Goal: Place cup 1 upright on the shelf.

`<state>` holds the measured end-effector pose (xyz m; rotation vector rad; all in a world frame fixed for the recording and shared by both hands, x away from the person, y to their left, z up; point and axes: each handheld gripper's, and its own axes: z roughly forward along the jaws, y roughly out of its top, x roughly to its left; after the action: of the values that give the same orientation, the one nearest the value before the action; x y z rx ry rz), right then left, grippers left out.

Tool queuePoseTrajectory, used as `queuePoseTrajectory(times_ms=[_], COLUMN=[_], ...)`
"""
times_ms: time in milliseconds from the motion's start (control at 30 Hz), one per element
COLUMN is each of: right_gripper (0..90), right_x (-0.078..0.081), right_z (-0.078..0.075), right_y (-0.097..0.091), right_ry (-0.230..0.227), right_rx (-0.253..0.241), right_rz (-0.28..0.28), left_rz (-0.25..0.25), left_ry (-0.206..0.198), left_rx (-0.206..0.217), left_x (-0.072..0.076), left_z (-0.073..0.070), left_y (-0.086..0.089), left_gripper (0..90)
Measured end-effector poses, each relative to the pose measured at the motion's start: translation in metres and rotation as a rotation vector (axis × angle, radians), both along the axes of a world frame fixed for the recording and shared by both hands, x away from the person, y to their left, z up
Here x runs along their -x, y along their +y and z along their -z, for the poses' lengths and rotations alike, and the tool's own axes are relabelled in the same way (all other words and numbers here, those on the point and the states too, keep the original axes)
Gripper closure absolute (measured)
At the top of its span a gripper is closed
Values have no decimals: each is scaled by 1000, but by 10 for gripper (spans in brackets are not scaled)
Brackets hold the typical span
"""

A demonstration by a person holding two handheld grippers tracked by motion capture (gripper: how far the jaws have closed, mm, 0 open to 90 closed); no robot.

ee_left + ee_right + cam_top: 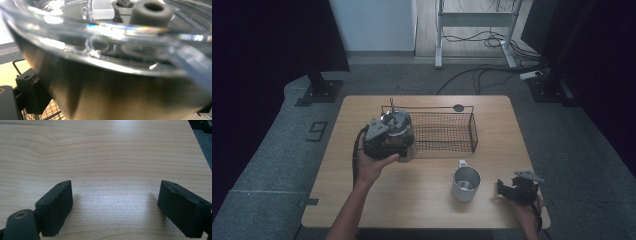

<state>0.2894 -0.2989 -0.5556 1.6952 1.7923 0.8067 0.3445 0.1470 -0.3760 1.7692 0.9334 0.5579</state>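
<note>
Steel mug: a handled metal mug (pixel 466 183) stands upright on the near right of the wooden worktop (pixel 412 200), untouched.
Right hand-held gripper: the right hand-held gripper (pixel 515 189) rests low at the near right corner, jaws spread wide over bare wood, holding nothing; the worktop's right edge lies just beside it.
Left hand-held gripper: the left hand-held gripper (pixel 384 142) sits against the side of a steel pot with a clear glass lid (pixel 398 131); its own view presses close to the pot wall (pixel 120 95), one black jaw seen at the left, so it appears clamped on the pot, though the far jaw is hidden.
Pot position: held at the left end of the black wire basket (pixel 444 131), over or just touching its near left corner; which, cannot be told.
Handling note: judged to be a carry of the pot; keep it level so the lid stays seated, and lift well over the basket rim.
Open room: bare wood lies between basket and mug, and along the near left.
</note>
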Motion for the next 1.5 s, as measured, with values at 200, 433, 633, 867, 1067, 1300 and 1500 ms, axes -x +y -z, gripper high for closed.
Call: queuePoseTrajectory(times_ms=[200,433,633,867,1067,1300,1500], right_gripper=[126,126,127,127,127,127,127], right_x=[0,0,0,0,0,0,0], right_z=[0,0,0,0,0,0,0], right_y=[0,0,0,0,0,0,0], right_ry=[0,0,0,0,-1,-3,-5], right_rx=[1,1,1,1,2,1,1], right_rz=[-1,-1,-1,-1,-2,-1,0], left_rz=[-6,-11,-16,-19,-21,-21,-25], left_ry=[2,3,0,-1,-4,-6,-2], left_rx=[-10,-15,-19,-31,-40,-43,-43], left_x=[-5,-9,-12,-16,-20,-26,-32], left_z=[-2,-3,-6,-9,-12,-16,-17], left_y=[0,0,-2,-5,-8,-10,-11], left_gripper=[42,41,42,41,42,42,41])
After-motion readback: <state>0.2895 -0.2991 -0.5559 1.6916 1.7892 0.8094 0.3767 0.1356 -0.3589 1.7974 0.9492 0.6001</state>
